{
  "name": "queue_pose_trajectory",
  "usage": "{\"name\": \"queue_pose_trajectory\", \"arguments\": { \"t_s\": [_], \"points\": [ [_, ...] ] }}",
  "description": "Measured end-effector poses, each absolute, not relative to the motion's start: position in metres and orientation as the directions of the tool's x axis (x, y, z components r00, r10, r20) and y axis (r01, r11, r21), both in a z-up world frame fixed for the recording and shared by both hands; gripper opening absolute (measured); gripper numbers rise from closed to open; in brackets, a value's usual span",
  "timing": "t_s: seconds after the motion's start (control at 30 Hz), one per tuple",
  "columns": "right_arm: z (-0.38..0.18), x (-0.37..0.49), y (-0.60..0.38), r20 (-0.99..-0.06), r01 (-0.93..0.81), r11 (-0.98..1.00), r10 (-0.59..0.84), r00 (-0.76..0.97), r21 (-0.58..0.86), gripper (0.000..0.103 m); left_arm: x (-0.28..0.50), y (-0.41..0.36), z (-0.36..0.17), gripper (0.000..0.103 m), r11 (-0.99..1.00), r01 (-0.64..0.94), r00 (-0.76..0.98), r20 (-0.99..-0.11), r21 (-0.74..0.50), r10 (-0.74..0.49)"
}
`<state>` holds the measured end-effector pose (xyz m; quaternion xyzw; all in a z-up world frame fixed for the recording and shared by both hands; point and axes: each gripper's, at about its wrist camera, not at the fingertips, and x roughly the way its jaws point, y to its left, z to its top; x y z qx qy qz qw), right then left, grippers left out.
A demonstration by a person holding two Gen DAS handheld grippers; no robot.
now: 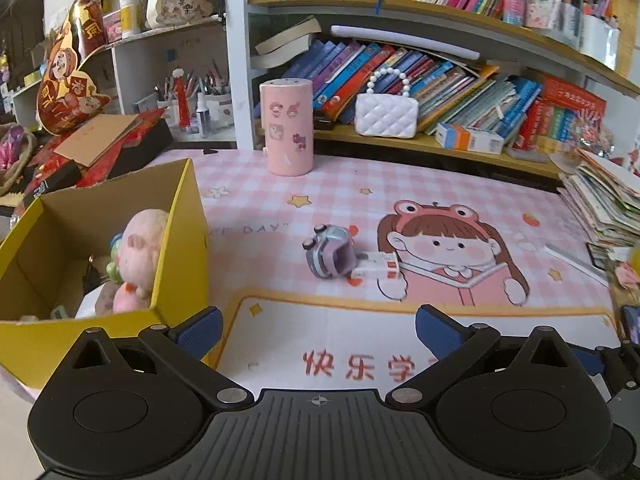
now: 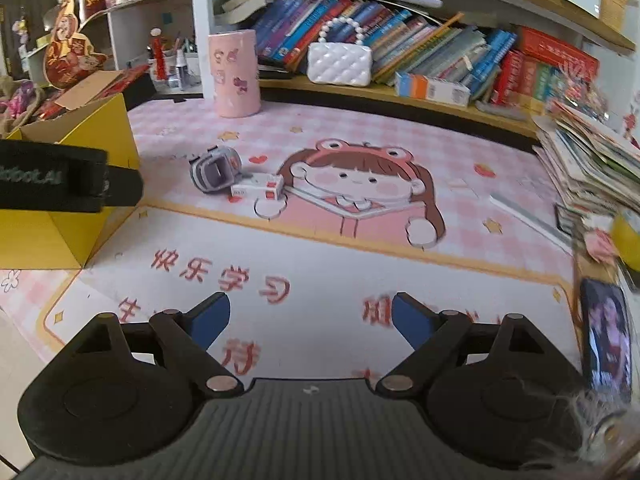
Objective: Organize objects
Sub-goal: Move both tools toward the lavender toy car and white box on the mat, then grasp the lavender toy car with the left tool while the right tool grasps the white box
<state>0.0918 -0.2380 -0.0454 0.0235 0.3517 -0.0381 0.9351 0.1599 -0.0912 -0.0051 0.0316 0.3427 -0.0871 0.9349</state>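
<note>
Left gripper (image 1: 318,322): seen from its own camera with blue-padded jaws spread wide and nothing between them; held above the front of the desk mat, its left finger just beside the near corner of the box.
Right gripper (image 2: 311,312): jaws likewise set wide apart and empty, poised over the white panel of red Chinese characters on the mat.
Desk mat (image 1: 460,200): pink gingham, printed with a cartoon girl in a frog hood reading a book.
Toy car (image 1: 330,254): small, purple and grey, lying tipped on its side near the mat's centre, well ahead of both grippers.
Small carton (image 1: 378,266): white with a red end, lying flat and touching the toy car on its right.
Yellow cardboard box (image 1: 182,240): open-topped, at the mat's left edge.
Pink plush toy (image 1: 140,256): seen inside the box, leaning against its right wall among other small items that cannot be made out.
Pink cylinder (image 1: 286,128): upright at the back of the mat, decorated with stickers.
White quilted purse (image 1: 386,114): with a bead handle, placed on the lower shelf before a row of leaning books.
Paper stack (image 1: 604,208): piled at the mat's right edge.
</note>
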Motion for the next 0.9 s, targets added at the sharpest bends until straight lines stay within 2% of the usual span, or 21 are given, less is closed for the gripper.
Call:
{"name": "queue_pose_trajectory", "arguments": {
  "t_s": [0.17,0.37,0.43,0.53,0.8,0.9],
  "points": [
    [-0.050,0.121,-0.246,-0.651,0.062,0.998,-0.032,0.759,0.023,0.085,0.187,-0.101,-0.010,0.102,0.987,0.163,0.752,-0.647,-0.002,-0.126],
    [-0.058,0.156,-0.248,-0.646,0.007,1.000,0.005,0.763,0.016,0.083,0.222,-0.109,-0.018,0.093,0.990,0.142,0.755,-0.645,-0.019,-0.121],
    [-0.061,0.168,-0.249,-0.645,-0.012,1.000,0.023,0.764,0.022,0.080,0.236,-0.111,-0.022,0.086,0.991,0.130,0.747,-0.654,-0.028,-0.117],
    [-0.065,0.185,-0.252,-0.647,-0.035,0.999,0.051,0.761,0.037,0.076,0.255,-0.113,-0.029,0.084,0.993,0.106,0.737,-0.666,-0.050,-0.112],
    [-0.077,0.209,-0.256,-0.673,-0.058,0.997,0.076,0.736,0.050,0.076,0.296,-0.130,-0.056,0.082,0.995,0.081,0.707,-0.700,-0.061,-0.101],
    [-0.079,0.212,-0.257,-0.675,-0.067,0.996,0.086,0.733,0.055,0.076,0.307,-0.135,-0.065,0.075,0.994,0.085,0.694,-0.712,-0.070,-0.109]
  ]
}}
